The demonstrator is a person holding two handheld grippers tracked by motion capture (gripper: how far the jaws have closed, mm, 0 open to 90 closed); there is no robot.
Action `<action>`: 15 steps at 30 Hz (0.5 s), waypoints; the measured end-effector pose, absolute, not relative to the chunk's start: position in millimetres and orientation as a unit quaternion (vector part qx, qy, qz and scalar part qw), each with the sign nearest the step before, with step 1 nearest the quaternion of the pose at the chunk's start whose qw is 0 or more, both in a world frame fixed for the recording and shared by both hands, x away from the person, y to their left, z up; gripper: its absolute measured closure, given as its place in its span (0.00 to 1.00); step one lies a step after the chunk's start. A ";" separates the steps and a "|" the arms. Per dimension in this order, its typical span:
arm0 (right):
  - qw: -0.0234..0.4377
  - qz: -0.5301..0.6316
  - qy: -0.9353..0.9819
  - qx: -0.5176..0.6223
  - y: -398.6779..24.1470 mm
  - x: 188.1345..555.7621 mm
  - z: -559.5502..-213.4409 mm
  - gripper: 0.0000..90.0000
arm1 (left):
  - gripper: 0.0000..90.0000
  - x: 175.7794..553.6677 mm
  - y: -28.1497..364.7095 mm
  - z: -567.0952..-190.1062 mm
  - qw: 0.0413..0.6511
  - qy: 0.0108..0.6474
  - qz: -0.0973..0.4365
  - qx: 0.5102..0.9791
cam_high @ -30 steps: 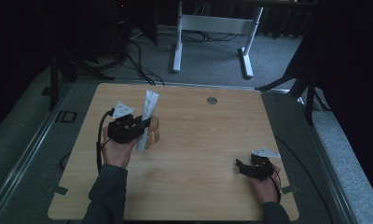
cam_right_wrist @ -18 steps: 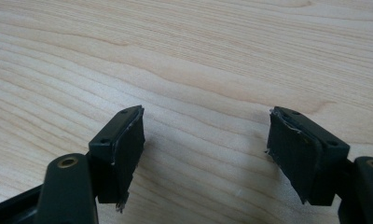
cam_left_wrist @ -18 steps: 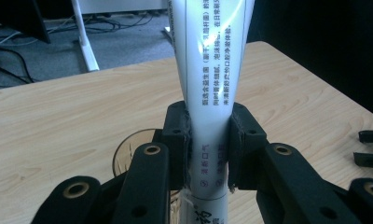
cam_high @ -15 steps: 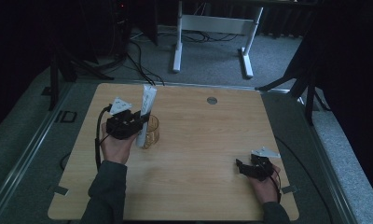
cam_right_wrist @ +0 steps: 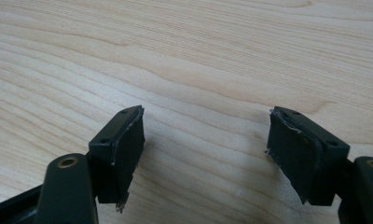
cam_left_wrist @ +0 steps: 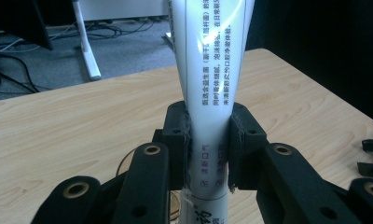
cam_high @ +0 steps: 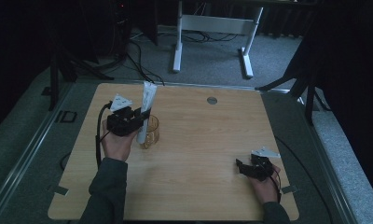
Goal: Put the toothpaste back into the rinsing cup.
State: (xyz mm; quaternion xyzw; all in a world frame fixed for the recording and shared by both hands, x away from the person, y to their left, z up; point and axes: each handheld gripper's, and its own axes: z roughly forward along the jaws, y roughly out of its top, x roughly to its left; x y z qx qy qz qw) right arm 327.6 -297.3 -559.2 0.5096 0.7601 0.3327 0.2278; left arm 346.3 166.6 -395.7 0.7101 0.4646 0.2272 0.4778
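Two padded left fingers (cam_left_wrist: 208, 144) tight around a smooth white tube (cam_left_wrist: 208, 84) over a round amber glass (cam_high: 150, 133); right fingers (cam_right_wrist: 205, 154) wide apart, empty.

One white tube (cam_high: 146, 108), one amber glass cup (cam_high: 150, 133) and two handheld grippers, left (cam_high: 139, 116) and right (cam_high: 240, 167), share one wooden table (cam_high: 198, 140) bearing one round grommet (cam_high: 212, 100).

Recording lab or studio, bare wooden table (cam_high: 198, 154), black curtains (cam_high: 348, 56), grey carpet (cam_high: 212, 60), floor cables (cam_high: 133, 51), white desk frame (cam_high: 212, 28)
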 end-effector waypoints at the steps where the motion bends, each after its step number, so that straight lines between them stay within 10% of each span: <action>1: 0.228 0.333 0.760 0.510 -297.3 327.6 -559.2 0.30 | 0.80 347.1 167.0 -394.6 0.479 0.464 0.229 0.709; 15: 0.228 0.333 0.760 0.510 -297.3 327.6 -559.2 0.30 | 0.80 352.9 172.3 -392.6 0.483 0.468 0.237 0.701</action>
